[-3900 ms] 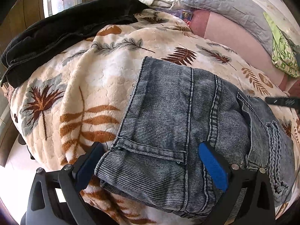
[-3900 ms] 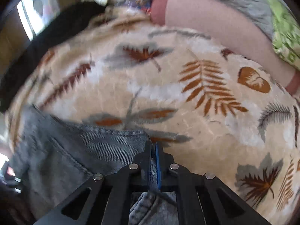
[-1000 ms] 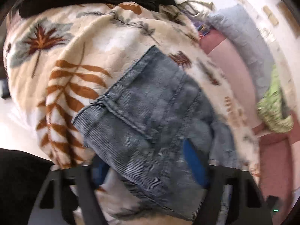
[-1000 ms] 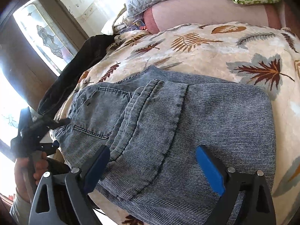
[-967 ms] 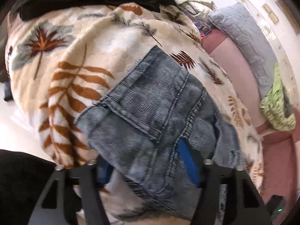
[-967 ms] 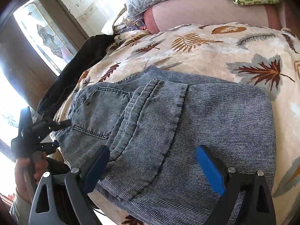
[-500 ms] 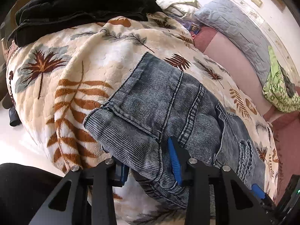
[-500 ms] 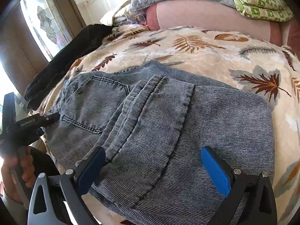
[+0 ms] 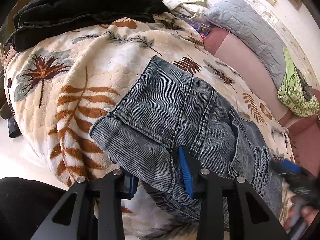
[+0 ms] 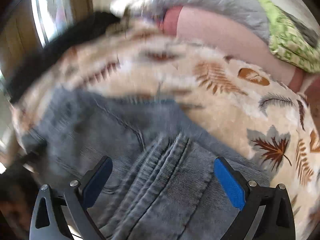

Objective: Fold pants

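The folded grey-blue denim pants (image 9: 180, 112) lie on a cream blanket with a leaf print (image 9: 66, 92). My left gripper (image 9: 158, 178) is at their near left edge, its jaws closed onto a bunched thickness of the folded denim. My right gripper (image 10: 162, 182) is open, its blue pads (image 10: 230, 182) spread wide over the pants (image 10: 160, 180) near the stacked hems. The right wrist view is blurred by motion. The right gripper also shows at the lower right of the left wrist view (image 9: 290, 170).
A folded black garment (image 9: 84, 10) lies at the far left edge of the bed. A grey quilted pillow (image 9: 246, 26) and a green patterned cloth (image 9: 294, 94) lie on the pink sheet (image 9: 240, 58) at the back right. The blanket's edge drops off to the left.
My left gripper has closed from wide open onto the near edge of the pants. My right gripper has moved in lower over the pants, staying open.
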Tool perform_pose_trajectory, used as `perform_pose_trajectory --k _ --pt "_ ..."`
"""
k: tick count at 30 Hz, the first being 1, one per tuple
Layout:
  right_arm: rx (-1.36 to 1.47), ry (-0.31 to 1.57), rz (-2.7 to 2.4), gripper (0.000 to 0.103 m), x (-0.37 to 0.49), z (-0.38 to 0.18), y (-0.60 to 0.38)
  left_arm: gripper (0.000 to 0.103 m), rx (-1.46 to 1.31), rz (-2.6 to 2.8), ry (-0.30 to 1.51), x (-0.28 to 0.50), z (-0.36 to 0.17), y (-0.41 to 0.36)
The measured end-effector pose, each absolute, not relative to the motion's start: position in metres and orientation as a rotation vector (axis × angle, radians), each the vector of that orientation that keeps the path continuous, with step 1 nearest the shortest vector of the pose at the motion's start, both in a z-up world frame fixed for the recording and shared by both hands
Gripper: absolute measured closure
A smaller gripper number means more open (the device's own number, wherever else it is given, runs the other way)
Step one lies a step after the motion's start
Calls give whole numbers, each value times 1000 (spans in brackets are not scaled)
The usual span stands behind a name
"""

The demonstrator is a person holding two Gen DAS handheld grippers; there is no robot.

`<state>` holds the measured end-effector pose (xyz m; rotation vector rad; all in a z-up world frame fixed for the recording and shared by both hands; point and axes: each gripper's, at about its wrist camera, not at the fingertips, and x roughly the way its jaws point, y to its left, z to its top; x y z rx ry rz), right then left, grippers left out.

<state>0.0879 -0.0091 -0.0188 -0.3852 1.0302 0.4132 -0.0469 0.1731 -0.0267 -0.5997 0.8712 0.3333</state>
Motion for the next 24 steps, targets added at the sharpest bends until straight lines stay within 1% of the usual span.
perform_pose_trajectory --k 1,2,6,10,12,13,14,24 --pt "-457 1093 408 1 91 -38 -4 65 -595 333 871 -47 -27 173" --pt "-455 1075 414 0 90 -45 -5 65 -588 334 873 -47 -27 172" --pt "-421 1091 405 0 91 -32 -13 65 -575 337 872 -46 -26 170" --pt "-417 1011 419 0 80 -13 -15 65 -569 341 871 -45 -26 169" --pt "-431 1027 413 0 81 -21 -12 65 -562 345 872 -45 -26 168" --pt "-479 1075 416 1 82 -36 -6 64 -560 345 871 -45 -26 168" --pt "-473 1055 421 0 81 -39 -4 64 -558 346 872 -45 -26 168" --pt "-432 1047 422 0 78 -31 -15 64 -533 357 870 -43 -25 165"
